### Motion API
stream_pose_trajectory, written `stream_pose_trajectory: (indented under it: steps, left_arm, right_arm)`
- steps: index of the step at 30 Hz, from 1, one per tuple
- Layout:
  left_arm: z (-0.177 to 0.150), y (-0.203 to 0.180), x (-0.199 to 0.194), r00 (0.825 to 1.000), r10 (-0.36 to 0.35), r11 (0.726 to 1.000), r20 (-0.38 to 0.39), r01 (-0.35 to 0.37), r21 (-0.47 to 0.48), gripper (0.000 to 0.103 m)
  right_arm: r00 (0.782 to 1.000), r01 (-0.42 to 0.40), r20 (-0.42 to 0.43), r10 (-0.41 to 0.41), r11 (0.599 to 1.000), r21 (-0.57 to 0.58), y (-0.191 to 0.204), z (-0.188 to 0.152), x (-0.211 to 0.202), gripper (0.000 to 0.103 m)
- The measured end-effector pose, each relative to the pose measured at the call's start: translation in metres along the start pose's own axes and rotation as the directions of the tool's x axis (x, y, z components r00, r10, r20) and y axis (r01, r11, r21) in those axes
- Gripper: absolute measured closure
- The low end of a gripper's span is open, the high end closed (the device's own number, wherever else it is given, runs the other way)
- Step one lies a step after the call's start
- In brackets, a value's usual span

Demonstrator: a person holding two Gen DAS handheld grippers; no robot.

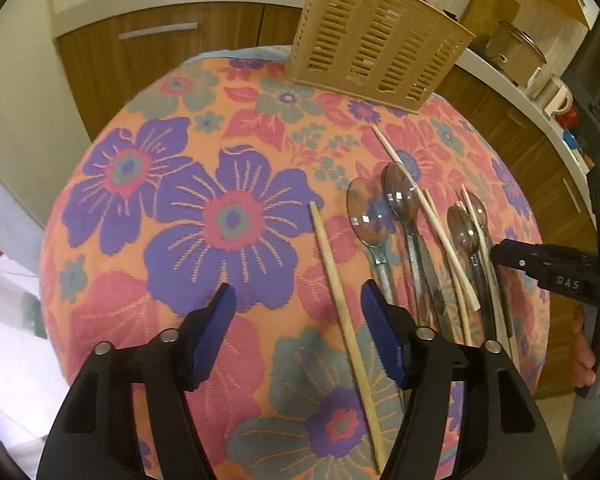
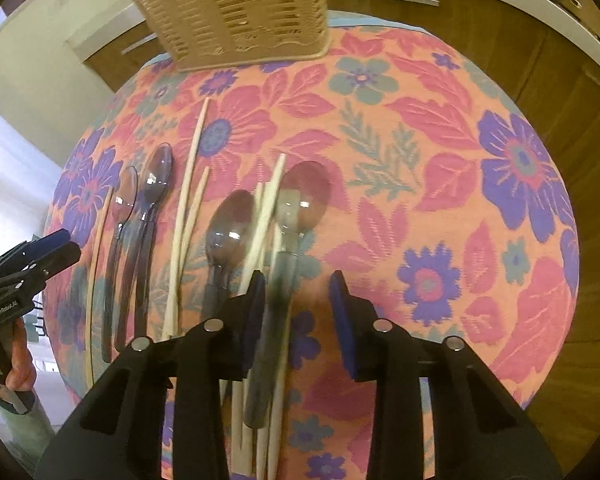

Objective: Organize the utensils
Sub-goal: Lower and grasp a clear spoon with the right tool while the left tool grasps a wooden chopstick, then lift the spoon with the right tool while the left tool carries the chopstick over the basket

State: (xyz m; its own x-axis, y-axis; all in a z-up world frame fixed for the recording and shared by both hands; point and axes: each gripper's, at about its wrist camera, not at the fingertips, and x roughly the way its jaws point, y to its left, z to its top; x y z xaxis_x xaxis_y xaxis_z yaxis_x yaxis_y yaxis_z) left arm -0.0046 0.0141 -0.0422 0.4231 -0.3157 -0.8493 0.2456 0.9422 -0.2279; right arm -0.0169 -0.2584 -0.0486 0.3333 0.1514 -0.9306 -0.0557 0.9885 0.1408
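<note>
Clear spoons (image 2: 228,236) and chopsticks (image 2: 188,216) lie flat (mixed) before upright basket (image 2: 236,12).

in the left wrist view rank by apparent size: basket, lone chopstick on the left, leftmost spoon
1. basket, largest.
2. lone chopstick, though its near end sits close to the camera, which inflates it.
3. leftmost spoon, smallest.
</note>
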Motion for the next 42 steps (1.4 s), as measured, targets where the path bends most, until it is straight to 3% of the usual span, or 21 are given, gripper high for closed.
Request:
stream_pose_trajectory:
  steps: [3,7,9,10,11,16,21,31,33,34,35,36,38,42]
  left_arm:
    - [0.004,-0.004,0.002,1.000,0.002,1.000,-0.009,-0.002,0.012,0.042]
    - [0.011,-0.014,0.012,0.999,0.007,0.999,-0.053,-0.005,0.040,0.063]
    - [0.011,-0.021,0.014,0.998,0.044,0.996,-0.051,-0.040,0.074,0.065]
    - [0.011,-0.026,0.016,0.997,0.065,0.993,-0.050,-0.060,0.102,0.076]
    - [0.010,-0.029,0.017,0.996,0.073,0.991,-0.052,-0.066,0.116,0.096]
    - [0.007,-0.033,0.017,0.998,0.054,0.990,-0.043,-0.048,0.133,0.101]
    - [0.009,-0.026,0.007,0.999,-0.032,0.994,-0.009,0.033,0.105,0.103]
    - [0.009,-0.026,0.012,1.000,-0.014,0.993,-0.028,0.017,0.120,0.103]
    - [0.008,-0.028,0.013,0.999,-0.016,0.991,-0.051,0.023,0.134,0.088]
    - [0.007,-0.031,0.013,0.998,-0.006,0.989,-0.058,0.014,0.145,0.068]
    - [0.007,-0.033,0.013,0.999,0.004,0.988,-0.053,0.005,0.157,0.063]
    - [0.007,-0.035,0.014,0.998,0.015,0.985,-0.055,-0.006,0.171,0.064]
    - [0.007,-0.039,0.021,0.996,0.031,0.983,-0.078,-0.017,0.182,0.081]
    - [0.007,-0.050,0.026,0.991,0.120,0.964,-0.063,-0.101,0.247,0.096]
  right_arm:
    - [1.000,0.018,-0.016,-0.018,1.000,-0.012,0.006,0.007,0.006,0.080]
    - [0.999,0.037,-0.037,-0.038,0.999,-0.037,0.015,0.015,0.014,0.088]
    - [0.999,0.029,-0.038,-0.030,0.999,-0.043,0.018,0.016,0.015,0.092]
    - [0.999,0.027,-0.030,-0.028,0.999,-0.046,0.018,0.017,0.015,0.093]
    - [0.999,0.022,-0.023,-0.023,0.999,-0.046,0.019,0.016,0.015,0.093]
    - [1.000,-0.026,0.015,0.026,0.999,-0.018,0.008,0.009,0.002,0.093]
    - [0.999,-0.035,0.031,0.035,0.999,0.012,-0.010,0.004,-0.008,0.093]
    - [0.999,0.032,-0.016,-0.032,0.999,0.014,-0.035,0.000,0.004,0.093]
    - [0.999,0.035,-0.029,-0.034,0.999,0.016,-0.036,0.003,0.005,0.092]
    - [0.999,0.028,-0.037,-0.027,0.999,0.022,-0.038,0.004,0.005,0.092]
    - [0.999,0.024,-0.044,-0.022,0.999,0.025,-0.038,0.006,0.006,0.091]
    - [0.998,0.019,-0.054,-0.017,0.999,0.026,-0.039,0.008,0.007,0.090]
    - [0.997,0.018,-0.069,-0.017,1.000,0.018,-0.039,0.013,0.009,0.089]
    - [0.993,0.073,-0.088,-0.077,0.996,-0.046,-0.029,0.020,0.013,0.089]
